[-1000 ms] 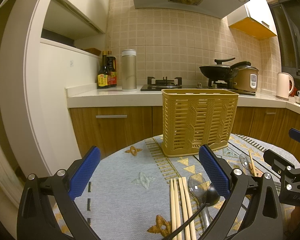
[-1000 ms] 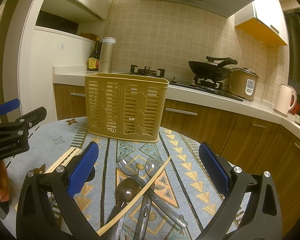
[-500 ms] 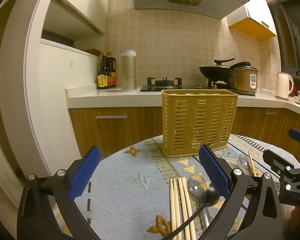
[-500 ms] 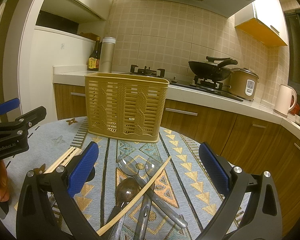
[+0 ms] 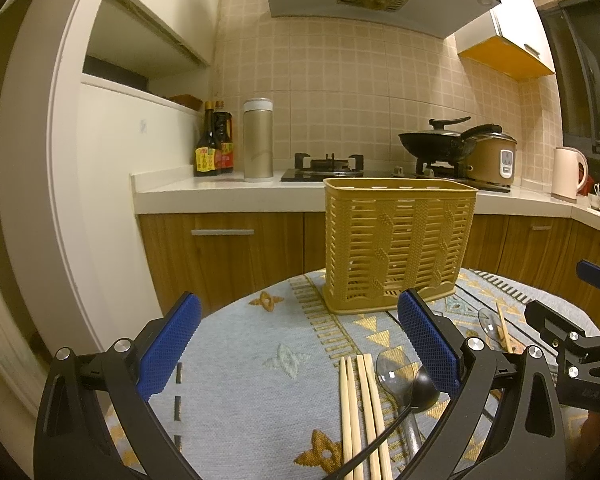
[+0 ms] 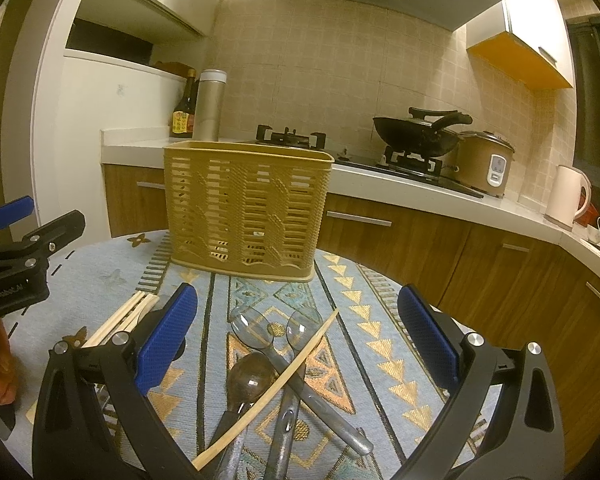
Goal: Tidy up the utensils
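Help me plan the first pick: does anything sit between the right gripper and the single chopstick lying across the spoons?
Nothing visible does. The right gripper is open above the pile, and the single chopstick lies on top, crossing the spoons rather than under them. The cloth between the pile and the yellow basket also looks free.

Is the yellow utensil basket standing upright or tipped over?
Upright. The yellow utensil basket sits flat on the tablecloth, open rim facing up in both views.
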`<state>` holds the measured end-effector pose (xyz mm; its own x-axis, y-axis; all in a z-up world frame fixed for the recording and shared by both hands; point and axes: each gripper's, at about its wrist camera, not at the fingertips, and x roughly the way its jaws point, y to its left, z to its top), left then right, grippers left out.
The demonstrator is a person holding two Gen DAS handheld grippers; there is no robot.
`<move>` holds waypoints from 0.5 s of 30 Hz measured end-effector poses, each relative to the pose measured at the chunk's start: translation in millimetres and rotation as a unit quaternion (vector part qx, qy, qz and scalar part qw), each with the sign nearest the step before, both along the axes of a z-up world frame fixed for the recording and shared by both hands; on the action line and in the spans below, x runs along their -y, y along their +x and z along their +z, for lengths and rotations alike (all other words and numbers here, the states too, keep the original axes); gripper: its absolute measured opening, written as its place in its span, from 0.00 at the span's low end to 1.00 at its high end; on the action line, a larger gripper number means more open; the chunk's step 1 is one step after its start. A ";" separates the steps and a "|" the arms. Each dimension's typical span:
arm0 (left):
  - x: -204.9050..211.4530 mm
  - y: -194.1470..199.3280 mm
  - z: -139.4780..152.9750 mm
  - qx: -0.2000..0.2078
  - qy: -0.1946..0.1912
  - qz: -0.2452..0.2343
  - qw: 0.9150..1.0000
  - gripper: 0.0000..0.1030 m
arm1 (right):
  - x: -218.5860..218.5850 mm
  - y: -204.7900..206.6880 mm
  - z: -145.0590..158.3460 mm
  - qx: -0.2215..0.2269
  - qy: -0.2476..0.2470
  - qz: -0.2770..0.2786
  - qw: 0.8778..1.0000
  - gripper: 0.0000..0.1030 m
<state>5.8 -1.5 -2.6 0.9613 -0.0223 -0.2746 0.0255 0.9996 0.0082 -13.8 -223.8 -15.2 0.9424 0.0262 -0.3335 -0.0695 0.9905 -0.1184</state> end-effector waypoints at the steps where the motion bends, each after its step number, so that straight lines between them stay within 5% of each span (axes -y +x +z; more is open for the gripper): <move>1: -0.2 -0.2 0.1 0.000 0.000 0.000 1.000 0.93 | -0.3 0.2 -0.2 0.000 -0.001 0.000 1.000 0.93; 9: -18.4 16.7 4.4 -0.063 -0.019 -0.051 0.997 0.85 | 4.2 13.0 -3.2 -0.043 -0.007 -0.011 0.999 0.89; 11: -24.0 26.1 6.5 -0.106 -0.024 -0.086 0.990 0.71 | 6.9 17.9 -4.1 -0.064 -0.001 -0.015 0.998 0.85; 15: -18.1 37.1 5.7 -0.187 -0.008 -0.197 0.962 0.65 | 17.3 28.6 -3.4 -0.115 0.023 -0.019 0.993 0.73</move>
